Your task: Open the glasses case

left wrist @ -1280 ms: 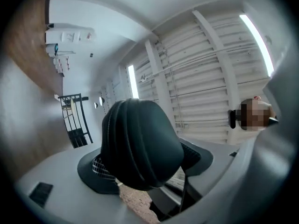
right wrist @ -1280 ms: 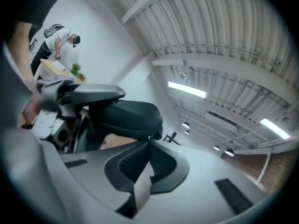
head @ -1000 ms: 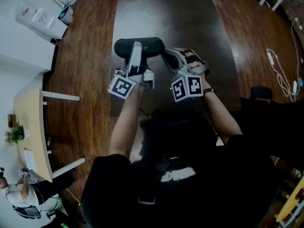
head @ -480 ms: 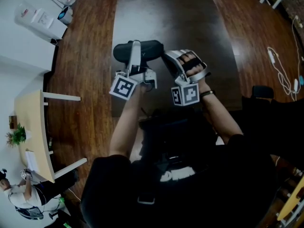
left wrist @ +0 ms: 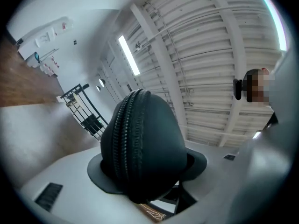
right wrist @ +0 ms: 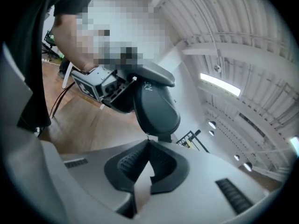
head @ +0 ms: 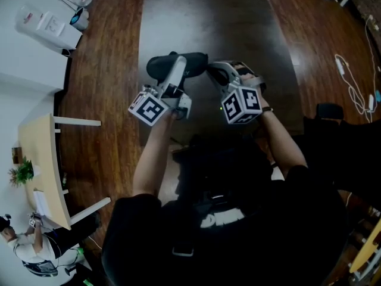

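My left claw (left wrist: pixel 148 171) has just been closing, and the glasses case (left wrist: pixel 145 134) is between its two jaws. The soft pads press on the fat black case from both sides, so I am holding it. The case is up in the air in front of me and rests on nothing. Its zipper (left wrist: pixel 124 134) runs up the middle and is zipped all the way, so the case is not open yet.

My right claw (right wrist: pixel 148 141) is shut tight. Its tips sit right at the end of the case, where the zipper pull should be. I cannot tell if the little pull is pinched between them.

I think a few things could go wrong. The case is round and smooth, so if my left claw squeezes too softly, it could slip out and drop onto the dark surface (head: pixel 208 16) below. If my right claw has missed the pull, it will tug on nothing and the zipper will stay shut. If it tugs sideways, the case could twist in my left claw.
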`<state>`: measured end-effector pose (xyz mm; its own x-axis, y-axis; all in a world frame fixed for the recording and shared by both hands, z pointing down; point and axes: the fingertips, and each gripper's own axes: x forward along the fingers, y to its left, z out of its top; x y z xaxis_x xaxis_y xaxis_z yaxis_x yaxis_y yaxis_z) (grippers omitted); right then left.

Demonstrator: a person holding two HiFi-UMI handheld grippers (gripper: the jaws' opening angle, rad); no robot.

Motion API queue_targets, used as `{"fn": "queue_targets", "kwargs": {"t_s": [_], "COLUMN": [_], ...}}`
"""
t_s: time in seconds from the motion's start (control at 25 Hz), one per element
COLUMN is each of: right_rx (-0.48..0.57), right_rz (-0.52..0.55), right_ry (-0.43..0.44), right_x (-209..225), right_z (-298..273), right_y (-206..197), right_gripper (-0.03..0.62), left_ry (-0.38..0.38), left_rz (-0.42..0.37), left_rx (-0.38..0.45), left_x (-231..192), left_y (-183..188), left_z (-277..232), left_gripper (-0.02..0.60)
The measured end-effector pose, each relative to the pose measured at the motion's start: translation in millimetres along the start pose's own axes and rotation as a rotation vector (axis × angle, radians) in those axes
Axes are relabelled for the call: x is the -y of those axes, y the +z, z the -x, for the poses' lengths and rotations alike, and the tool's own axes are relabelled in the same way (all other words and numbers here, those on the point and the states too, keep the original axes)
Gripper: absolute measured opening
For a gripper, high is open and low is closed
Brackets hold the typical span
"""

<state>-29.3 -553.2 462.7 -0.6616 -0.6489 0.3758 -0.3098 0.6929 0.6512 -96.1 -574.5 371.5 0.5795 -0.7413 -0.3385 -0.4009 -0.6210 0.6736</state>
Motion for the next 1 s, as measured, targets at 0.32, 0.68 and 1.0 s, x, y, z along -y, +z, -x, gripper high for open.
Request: {"fn": "queue_targets", "kwargs": {"t_s": [0.32,0.68,1.0], "right_rx": [-0.038,0.101,0.291], "right_rz": [0.190,-0.094,-0.044], "right_ry": [-0.051,-0.041,0.161], "right_x": [26,39,8], "right_z": [9,28,18], "right_y": [-15,-21,42], "right_gripper": [0.009,0.034,0.382], "left_ry": [0.012,0.080,0.036], "left_rz": [0.012,0.152,0.185], "left_rx": [-0.270,-0.176,-0.237], "left_x": [-9,-34,-6], "left_y": [-52,-23,-48], "left_z": [-2,-2,-31], "left_gripper": [0.256,0.256,0.256]}}
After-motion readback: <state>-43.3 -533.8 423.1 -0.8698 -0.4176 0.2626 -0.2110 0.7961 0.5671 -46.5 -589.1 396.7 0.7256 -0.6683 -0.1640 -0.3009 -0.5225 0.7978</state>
